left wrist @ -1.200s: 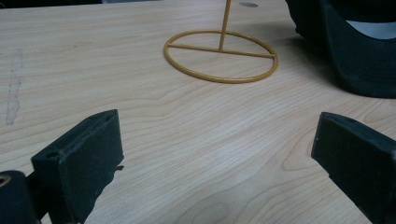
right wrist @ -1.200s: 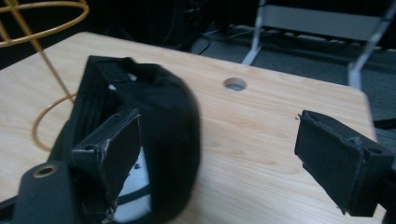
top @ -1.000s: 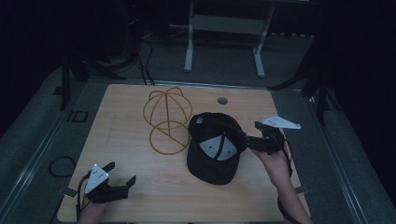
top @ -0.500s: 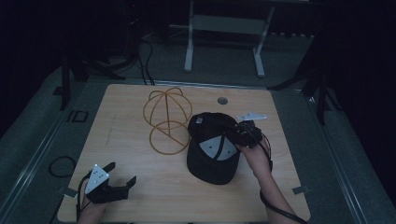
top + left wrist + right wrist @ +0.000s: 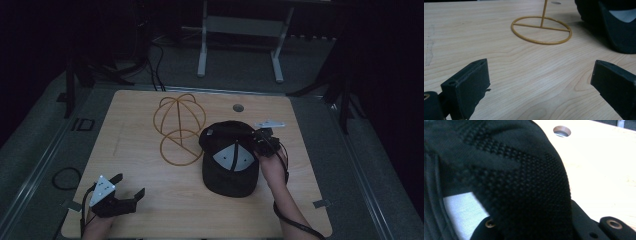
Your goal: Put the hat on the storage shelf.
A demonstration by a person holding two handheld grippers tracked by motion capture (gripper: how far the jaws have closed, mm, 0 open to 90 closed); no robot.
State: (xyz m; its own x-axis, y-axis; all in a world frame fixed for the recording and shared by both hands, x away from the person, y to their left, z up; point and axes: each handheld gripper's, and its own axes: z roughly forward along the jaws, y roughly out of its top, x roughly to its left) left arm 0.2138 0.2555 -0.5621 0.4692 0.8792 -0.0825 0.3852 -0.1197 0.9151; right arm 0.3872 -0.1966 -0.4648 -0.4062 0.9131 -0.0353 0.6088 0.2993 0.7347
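The high view is dim, its edges sinking into black around the pale wooden tabletop [image 5: 150, 200]. In the right gripper view the black knitted cap fabric [image 5: 524, 182] is close and soft-focused, while bare wood toward two o'clock glares white.

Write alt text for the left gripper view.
The open left gripper hovers low over a light wooden table, nothing between its black jaws. Beyond stands a yellow wire hat stand; a black fabric cap lies at right.

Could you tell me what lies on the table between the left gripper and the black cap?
Only bare wood. The left gripper view shows open tabletop from the left gripper to the black cap; the wire stand sits farther back.
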